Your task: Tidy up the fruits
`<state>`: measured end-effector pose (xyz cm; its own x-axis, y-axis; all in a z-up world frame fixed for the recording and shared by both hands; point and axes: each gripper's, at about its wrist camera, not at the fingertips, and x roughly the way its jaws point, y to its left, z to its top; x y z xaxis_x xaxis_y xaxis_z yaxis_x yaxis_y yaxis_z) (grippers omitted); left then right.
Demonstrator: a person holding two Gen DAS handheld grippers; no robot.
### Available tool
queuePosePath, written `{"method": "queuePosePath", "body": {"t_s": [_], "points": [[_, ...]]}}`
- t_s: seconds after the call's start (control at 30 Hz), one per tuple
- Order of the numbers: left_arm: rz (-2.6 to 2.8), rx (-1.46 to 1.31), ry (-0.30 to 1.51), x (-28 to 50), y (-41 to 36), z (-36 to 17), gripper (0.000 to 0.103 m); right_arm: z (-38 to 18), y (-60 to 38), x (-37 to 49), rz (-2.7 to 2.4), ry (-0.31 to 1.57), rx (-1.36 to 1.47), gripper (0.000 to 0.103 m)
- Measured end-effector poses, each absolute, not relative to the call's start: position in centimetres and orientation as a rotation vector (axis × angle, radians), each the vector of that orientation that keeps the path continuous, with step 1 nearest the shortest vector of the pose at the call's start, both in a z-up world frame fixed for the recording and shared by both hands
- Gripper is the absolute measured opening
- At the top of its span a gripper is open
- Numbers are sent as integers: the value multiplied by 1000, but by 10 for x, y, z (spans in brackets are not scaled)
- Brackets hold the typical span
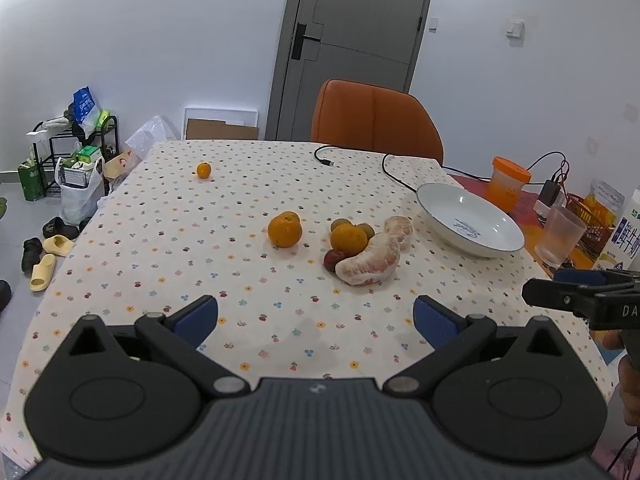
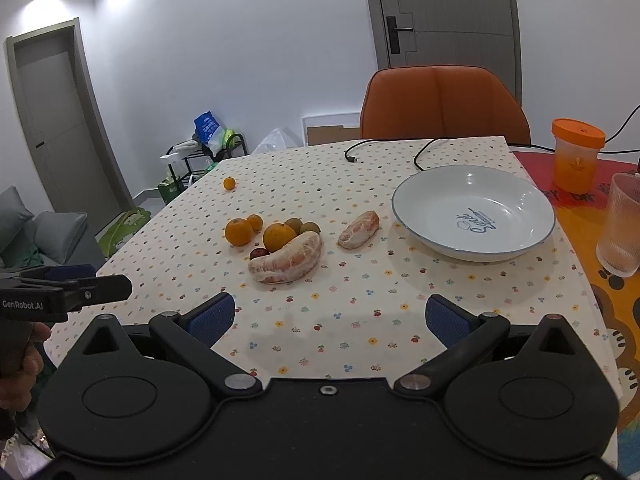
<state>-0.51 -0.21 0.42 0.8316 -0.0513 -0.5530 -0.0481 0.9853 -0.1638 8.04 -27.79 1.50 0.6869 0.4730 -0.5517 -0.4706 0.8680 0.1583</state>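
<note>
The tabletop, under a cloth dotted with small flowers, fills most of both views. An orange chair stands behind its far edge at 12 o'clock, in front of a grey door.

In the right wrist view, the white bowl sits at 2 o'clock of the fruit cluster, well apart from it and holding nothing. Just beyond the bowl, off the cloth, an orange-lidded jar stands upright, and a ribbed clear glass stands at 3 o'clock of the bowl.

The right gripper hangs above the near cloth with its blue pads spread wide, nothing between them. The left gripper is likewise spread and empty above the near edge; the right wrist view shows it side-on at 9 o'clock, in a person's hand.

The fruits lie near the middle of the tabletop. A large peeled pomelo wedge curves along the near side of the cluster, touching an orange just behind it. A smaller peeled pomelo piece lies alone between the cluster and the bowl. Another orange sits at 9 o'clock of the first, with a small mandarin touching it behind. Two greenish-brown fruits sit at 1 o'clock of the middle orange. A dark red fruit peeks out at the wedge's left end. One tiny mandarin lies far off at 11 o'clock, alone.
</note>
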Motion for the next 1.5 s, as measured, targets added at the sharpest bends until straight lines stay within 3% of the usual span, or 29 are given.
{"method": "queuePosePath", "body": {"t_s": [1.33, 1.43, 1.5], "points": [[-25, -257, 567, 41, 14, -17, 99, -7, -256, 115, 595, 598, 48, 103], [-14, -254, 563, 47, 14, -20, 94, -11, -255, 123, 601, 608, 70, 100], [-7, -251, 563, 50, 14, -22, 92, -14, -254, 129, 608, 617, 90, 92]]}}
